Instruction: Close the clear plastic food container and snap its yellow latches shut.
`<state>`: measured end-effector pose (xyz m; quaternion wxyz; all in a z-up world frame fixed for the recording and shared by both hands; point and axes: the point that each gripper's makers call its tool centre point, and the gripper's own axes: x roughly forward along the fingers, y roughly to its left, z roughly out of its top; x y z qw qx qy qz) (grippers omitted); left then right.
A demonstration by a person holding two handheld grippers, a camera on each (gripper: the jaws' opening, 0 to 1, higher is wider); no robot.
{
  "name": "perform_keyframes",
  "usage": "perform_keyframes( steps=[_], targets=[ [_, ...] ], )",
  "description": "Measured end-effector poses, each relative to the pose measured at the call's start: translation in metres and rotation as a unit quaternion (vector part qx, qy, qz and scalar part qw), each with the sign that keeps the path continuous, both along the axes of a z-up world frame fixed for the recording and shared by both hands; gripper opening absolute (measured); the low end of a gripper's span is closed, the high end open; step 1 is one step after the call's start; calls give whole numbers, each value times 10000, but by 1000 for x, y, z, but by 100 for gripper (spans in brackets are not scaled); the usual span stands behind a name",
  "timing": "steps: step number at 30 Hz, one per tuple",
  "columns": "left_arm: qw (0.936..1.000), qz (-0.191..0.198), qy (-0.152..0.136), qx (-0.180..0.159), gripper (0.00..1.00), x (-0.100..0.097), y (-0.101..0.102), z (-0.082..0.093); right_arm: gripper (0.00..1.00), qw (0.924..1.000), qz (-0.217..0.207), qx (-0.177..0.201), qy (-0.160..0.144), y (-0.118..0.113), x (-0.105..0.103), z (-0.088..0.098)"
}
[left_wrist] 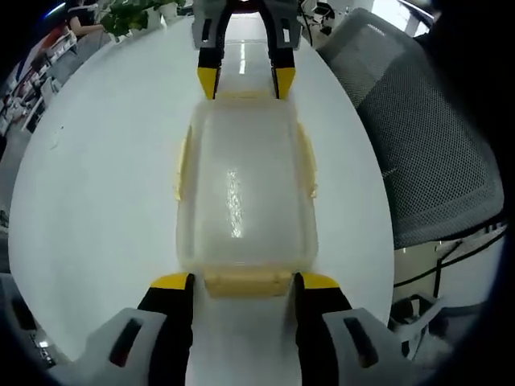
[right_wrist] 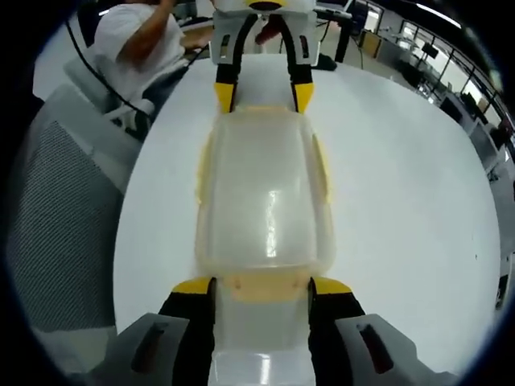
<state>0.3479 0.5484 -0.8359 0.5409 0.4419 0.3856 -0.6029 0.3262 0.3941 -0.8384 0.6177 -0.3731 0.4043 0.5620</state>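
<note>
The clear rectangular plastic food container [left_wrist: 245,197] lay on the white round worktop [left_wrist: 96,185], in the middle of the left gripper view, with its lid on. Its long side ran from the bottom of the frame toward the top. A pale yellow latch [left_wrist: 248,281] sat on its near short end, between the two yellow-tipped black jaws of the left gripper [left_wrist: 245,281]. Those jaws stood apart, one on each side of the latch, just beside the corners of the container; I cannot tell if they touched it. More yellow latches showed along the long sides, for example at the right edge [left_wrist: 307,161]. At the far short end, in the upper middle of the frame, the right gripper [left_wrist: 247,82] came down with its yellow tips spread at the container's edge.

In the right gripper view the same container [right_wrist: 265,201] filled the centre, and its near yellow latch [right_wrist: 261,283] lay between the separated jaws of the right gripper [right_wrist: 261,285]. The left gripper [right_wrist: 264,98] stood at the far end, in the upper middle, jaws also parted.

A grey mesh office chair [left_wrist: 418,137] stood at the right of the left gripper view. A person in a white shirt [right_wrist: 133,36] sat in the upper left of the right gripper view.
</note>
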Motion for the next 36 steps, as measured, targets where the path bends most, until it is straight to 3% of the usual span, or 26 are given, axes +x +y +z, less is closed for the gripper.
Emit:
perform_keyframes(
  steps=[3, 8, 20, 28, 36],
  targets=[
    [10000, 54, 12, -14, 39, 0, 1, 1, 42, 9999, -30, -145, 0, -1, 0, -1],
    [10000, 63, 0, 7, 39, -1, 2, 3, 41, 9993, -9, -378, 38, 0, 2, -2],
    [9999, 97, 5, 51, 40, 0, 3, 0, 43, 9985, 33, -543, 92, -1, 1, -2],
    [9994, 77, -21, 347, 40, 0, 2, -2, 43, 9992, 36, -404, 65, -2, 2, -2],
    [9998, 74, -7, 167, 39, 1, 3, -2, 42, 9991, -26, -419, 80, -2, 2, -2]
  ],
)
